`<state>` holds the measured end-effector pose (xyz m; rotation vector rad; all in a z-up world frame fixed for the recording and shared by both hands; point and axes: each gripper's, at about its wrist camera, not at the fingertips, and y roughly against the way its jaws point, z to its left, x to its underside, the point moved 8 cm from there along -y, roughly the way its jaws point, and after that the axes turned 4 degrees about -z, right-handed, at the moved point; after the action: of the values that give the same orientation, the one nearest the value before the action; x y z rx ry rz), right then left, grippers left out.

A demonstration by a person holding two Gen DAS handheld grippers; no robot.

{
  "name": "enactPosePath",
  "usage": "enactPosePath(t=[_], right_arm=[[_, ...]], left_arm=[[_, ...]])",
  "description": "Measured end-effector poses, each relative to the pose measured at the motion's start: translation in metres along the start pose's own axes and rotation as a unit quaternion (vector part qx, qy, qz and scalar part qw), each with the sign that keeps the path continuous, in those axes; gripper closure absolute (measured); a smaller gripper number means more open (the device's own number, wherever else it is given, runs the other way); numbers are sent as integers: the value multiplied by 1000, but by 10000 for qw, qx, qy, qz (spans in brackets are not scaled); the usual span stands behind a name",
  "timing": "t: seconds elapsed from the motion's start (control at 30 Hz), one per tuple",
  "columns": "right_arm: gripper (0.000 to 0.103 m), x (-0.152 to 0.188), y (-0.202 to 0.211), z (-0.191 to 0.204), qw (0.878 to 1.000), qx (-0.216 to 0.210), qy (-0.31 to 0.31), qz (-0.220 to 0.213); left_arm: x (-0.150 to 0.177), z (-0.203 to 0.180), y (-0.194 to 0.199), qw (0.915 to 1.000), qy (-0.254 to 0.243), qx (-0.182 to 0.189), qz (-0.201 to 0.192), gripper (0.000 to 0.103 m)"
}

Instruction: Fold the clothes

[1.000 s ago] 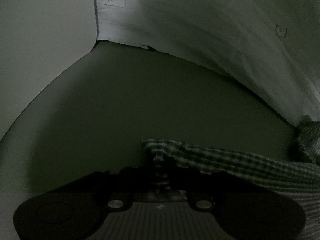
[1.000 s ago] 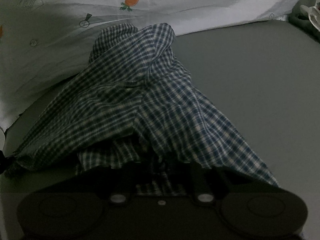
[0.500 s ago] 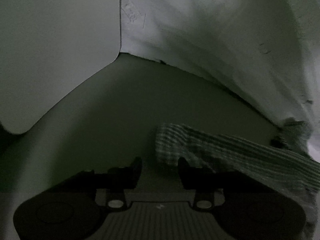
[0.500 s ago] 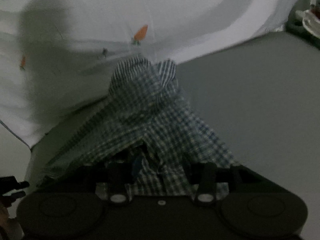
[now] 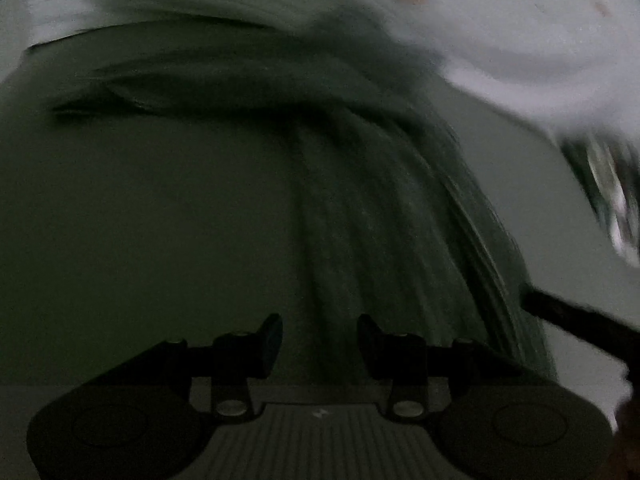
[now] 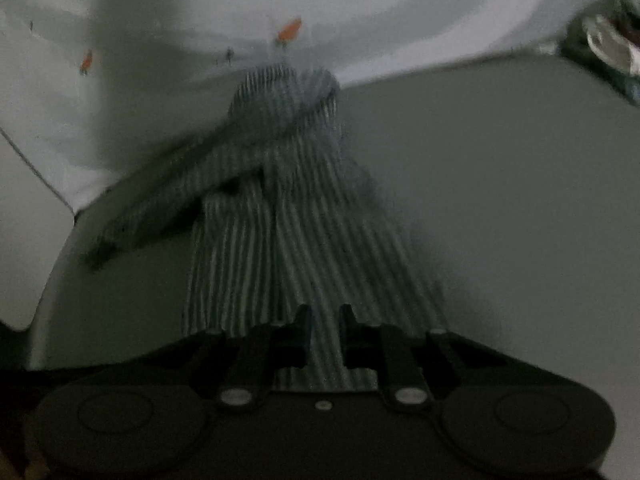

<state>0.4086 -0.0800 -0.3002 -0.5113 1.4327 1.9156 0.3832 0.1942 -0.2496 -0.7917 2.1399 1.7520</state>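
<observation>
The blue-and-white checked cotton garment (image 6: pixel 288 216) lies bunched on the grey tabletop (image 6: pixel 500 200), near its far edge. The right gripper (image 6: pixel 325 320) pinches its near hem; the left gripper (image 5: pixel 319 336) is spread, empty. Draw the hem taut and low before folding.

Each view is taken from low behind its own gripper, looking forward along the fingers, close over the grey surface (image 6: pixel 500 200). The blurred checked garment (image 6: pixel 280 220) (image 5: pixel 380 220) and the carrot-printed white bedding (image 6: pixel 400 12) (image 5: pixel 520 40) behind it are shared by both views.
</observation>
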Motion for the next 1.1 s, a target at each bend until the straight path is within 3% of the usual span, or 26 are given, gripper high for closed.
enactPosePath(t=[0.13,0.23,0.33,0.5,0.57,0.77,0.83,0.87,0.9,0.93,0.97,1.03,1.1], right_arm=[[87,42,2,-10,9992,108,-37,378],[87,59,12,-19,9990,35,-245,378],[81,61,28,-34,9980,112,-606,165],[58,53,44,-66,9941,877,-573,-294],[56,57,44,-78,9922,1117,-480,-268],[55,72,50,-90,9921,1200,-316,-196],[74,75,50,-89,9930,1142,-272,-140],[96,76,50,-89,9943,1016,-319,-84],[101,75,50,-89,9952,897,-394,-50],[101,74,50,-89,9959,777,-470,-16],[102,73,54,-89,9959,674,-605,-24],[102,67,68,-93,9933,463,-1051,-124],[102,67,78,-102,9894,492,-1363,-58]], left_arm=[[22,-16,-1,9992,-398,-64,80,59],[32,-16,3,9992,-401,-76,38,59],[39,-15,5,9993,-357,-31,74,58],[53,-21,15,9982,-581,5,164,52],[57,-22,18,9981,-583,40,210,48],[62,-19,21,9983,-499,81,276,44],[63,-20,22,9984,-508,17,240,48],[64,-20,22,9984,-523,-39,217,52],[64,-20,23,9983,-538,-95,195,67],[65,-20,24,9987,-467,-52,216,94],[66,-17,26,9992,-252,111,283,101],[67,-12,31,9983,159,385,418,101],[69,-5,32,9968,372,435,551,101]])
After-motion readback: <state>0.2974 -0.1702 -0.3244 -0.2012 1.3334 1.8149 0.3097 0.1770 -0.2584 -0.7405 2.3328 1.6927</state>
